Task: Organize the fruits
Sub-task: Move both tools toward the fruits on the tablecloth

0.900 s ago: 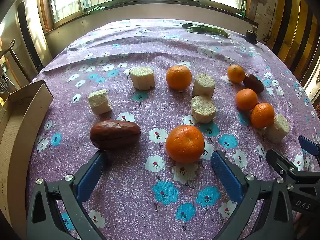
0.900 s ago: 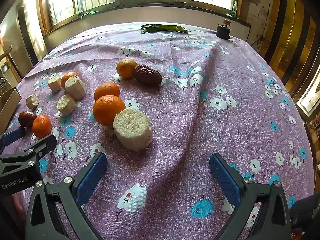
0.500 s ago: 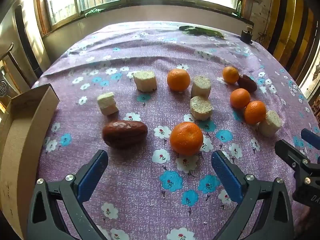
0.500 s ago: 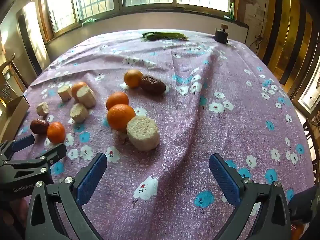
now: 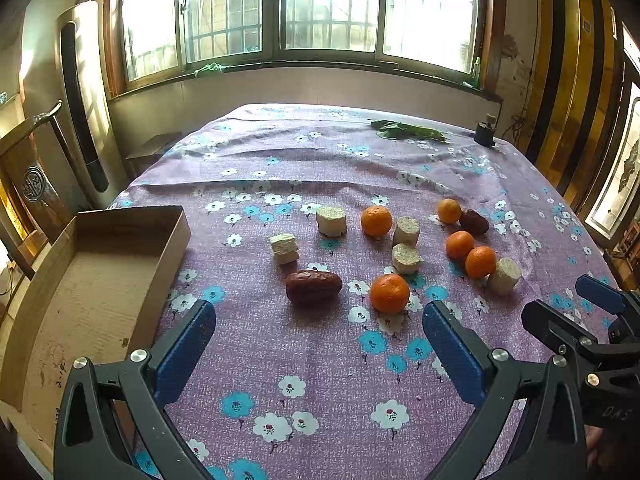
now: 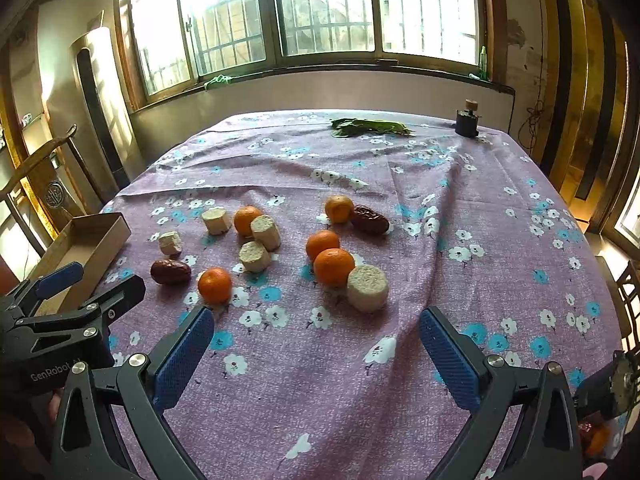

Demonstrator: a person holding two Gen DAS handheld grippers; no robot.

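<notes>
Both grippers released, nothing held – left gripper (image 5: pixel 316 344), right gripper (image 6: pixel 316 346). Risk: nearest orange (image 5: pixel 389 293) rolls off on a skewed pinch – date (image 5: pixel 313 287) just beside gets nudged.

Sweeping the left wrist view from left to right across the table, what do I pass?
cardboard box → pale square chunk → near date → near orange → three-orange cluster → pale cylinder → right gripper
</notes>
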